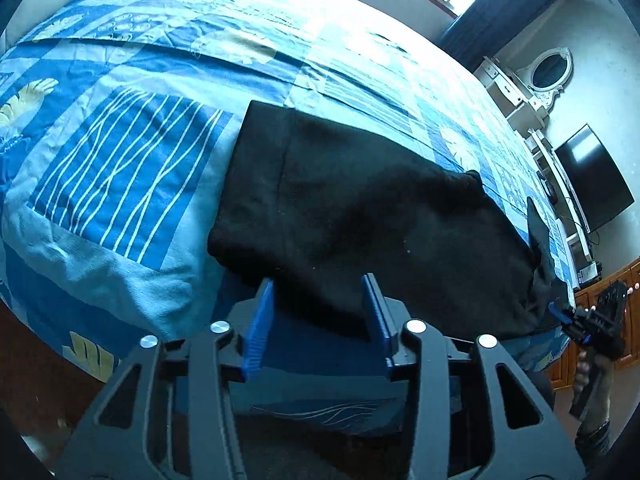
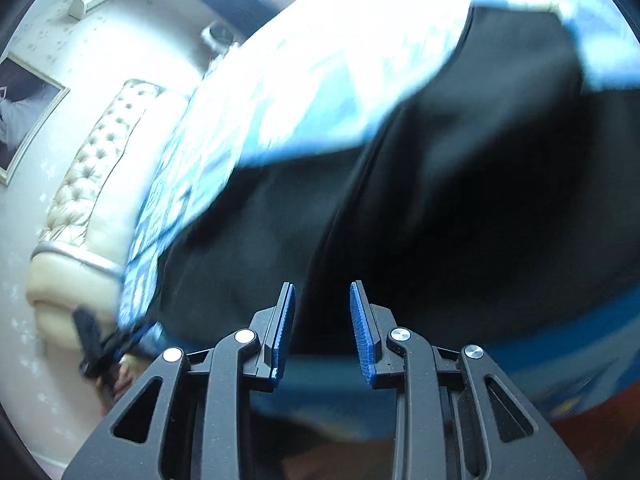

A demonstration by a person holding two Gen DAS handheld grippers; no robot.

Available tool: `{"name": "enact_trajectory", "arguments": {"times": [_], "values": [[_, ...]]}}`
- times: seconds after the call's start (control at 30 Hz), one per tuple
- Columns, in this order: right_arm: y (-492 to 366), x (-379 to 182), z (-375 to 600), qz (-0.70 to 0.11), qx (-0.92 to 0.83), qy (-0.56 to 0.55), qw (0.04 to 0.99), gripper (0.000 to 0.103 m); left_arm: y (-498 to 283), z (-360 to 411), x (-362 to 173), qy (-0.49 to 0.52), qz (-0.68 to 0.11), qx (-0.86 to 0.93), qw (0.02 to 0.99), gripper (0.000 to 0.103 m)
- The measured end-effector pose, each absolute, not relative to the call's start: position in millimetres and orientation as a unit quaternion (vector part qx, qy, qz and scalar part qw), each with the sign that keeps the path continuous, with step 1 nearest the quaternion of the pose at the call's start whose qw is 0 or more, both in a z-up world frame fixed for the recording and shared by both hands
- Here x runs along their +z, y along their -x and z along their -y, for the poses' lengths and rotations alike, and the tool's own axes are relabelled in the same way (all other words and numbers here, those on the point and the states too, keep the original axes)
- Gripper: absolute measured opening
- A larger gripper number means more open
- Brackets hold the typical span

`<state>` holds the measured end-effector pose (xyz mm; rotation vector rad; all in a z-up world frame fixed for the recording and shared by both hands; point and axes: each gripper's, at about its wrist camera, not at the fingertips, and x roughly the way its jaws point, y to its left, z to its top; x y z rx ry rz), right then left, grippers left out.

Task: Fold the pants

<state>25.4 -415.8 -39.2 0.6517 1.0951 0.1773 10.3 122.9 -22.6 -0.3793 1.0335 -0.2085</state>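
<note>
Black pants (image 1: pixel 360 208) lie flat on the blue bed cover (image 1: pixel 120 168), their long side running left to right along the near bed edge. Both grippers sit just in front of that edge. The left gripper (image 1: pixel 322 316) is wide open and holds nothing. The right gripper (image 2: pixel 323 330) is open too, close to the cloth.

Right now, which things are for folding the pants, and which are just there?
For the job: pants; left claw; right claw; bed.

Just there: TV; mirror; headboard; picture.
</note>
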Motion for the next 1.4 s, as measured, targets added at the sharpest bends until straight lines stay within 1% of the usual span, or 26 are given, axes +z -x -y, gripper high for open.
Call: {"name": "enact_trajectory", "arguments": {"times": [0.03, 0.07, 0.1, 0.13, 0.17, 0.23, 0.27, 0.3, 0.37, 0.43, 0.57, 0.6, 0.63, 0.67, 0.7, 0.73, 0.77, 0.93, 1.1, 1.23, 1.3, 1.4], "values": [[-38, -32, 431, -0.503, 0.063, -0.293, 0.811, 0.033, -13, -122, -19, 0.185, -0.487, -0.099, 0.848, 0.052], [-55, -25, 449, -0.493, 0.038, -0.286, 0.821, 0.042, -16, -121, -16, 0.191, -0.483, -0.097, 0.849, 0.055], [-71, -21, 465, -0.486, 0.014, -0.283, 0.827, 0.052, -21, -121, -14, 0.197, -0.480, -0.093, 0.850, 0.064], [-92, -20, 484, -0.480, -0.018, -0.281, 0.831, 0.055, -24, -119, -12, 0.206, -0.474, -0.086, 0.852, 0.073], [-113, -21, 498, -0.483, -0.041, -0.276, 0.830, 0.057, -29, -118, -11, 0.213, -0.467, -0.079, 0.855, 0.075], [-152, -28, 520, -0.490, -0.091, -0.264, 0.826, 0.057, -40, -112, -14, 0.220, -0.464, -0.068, 0.856, 0.080], [-174, -34, 532, -0.498, -0.119, -0.257, 0.820, 0.061, -45, -108, -18, 0.221, -0.468, -0.059, 0.854, 0.081], [-193, -42, 541, -0.507, -0.140, -0.248, 0.814, 0.061, -49, -104, -21, 0.219, -0.471, -0.050, 0.853, 0.081], [-219, -59, 560, -0.515, -0.177, -0.252, 0.800, 0.064, -53, -97, -27, 0.217, -0.475, -0.040, 0.852, 0.082], [-238, -78, 579, -0.523, -0.200, -0.261, 0.787, 0.065, -55, -91, -32, 0.207, -0.477, -0.030, 0.854, 0.085], [-269, -109, 585, -0.546, -0.239, -0.213, 0.774, 0.066, -55, -79, -38, 0.171, -0.480, -0.018, 0.861, 0.088], [-272, -112, 586, -0.546, -0.245, -0.203, 0.775, 0.064, -55, -76, -38, 0.162, -0.480, -0.015, 0.862, 0.088], [-273, -113, 586, -0.547, -0.250, -0.198, 0.774, 0.059, -55, -74, -38, 0.156, -0.480, -0.014, 0.863, 0.089], [-272, -108, 586, -0.546, -0.252, -0.191, 0.776, 0.046, -55, -72, -39, 0.152, -0.480, -0.013, 0.864, 0.089], [-274, -105, 589, -0.541, -0.238, -0.198, 0.782, 0.024, -55, -71, -39, 0.149, -0.481, -0.014, 0.864, 0.091], [-270, -100, 592, -0.536, -0.219, -0.214, 0.787, 0.014, -55, -70, -40, 0.148, -0.481, -0.014, 0.864, 0.091], [-260, -93, 597, -0.524, -0.203, -0.236, 0.793, 0.010, -55, -69, -41, 0.147, -0.481, -0.012, 0.864, 0.091], [-182, -32, 624, -0.430, -0.145, -0.300, 0.839, 0.010, -51, -64, -42, 0.140, -0.482, -0.009, 0.865, 0.091], [-81, 3, 672, -0.353, -0.147, -0.342, 0.858, 0.010, -46, -56, -43, 0.138, -0.488, -0.006, 0.862, 0.092], [-2, 1, 710, -0.313, -0.179, -0.370, 0.856, 0.010, -42, -50, -43, 0.140, -0.490, -0.005, 0.861, 0.092], [34, -11, 725, -0.304, -0.191, -0.395, 0.845, 0.010, -41, -47, -43, 0.138, -0.492, -0.003, 0.860, 0.092], [67, -38, 736, -0.310, -0.203, -0.422, 0.827, 0.010, -40, -42, -43, 0.134, -0.494, 0.002, 0.859, 0.092]]}}
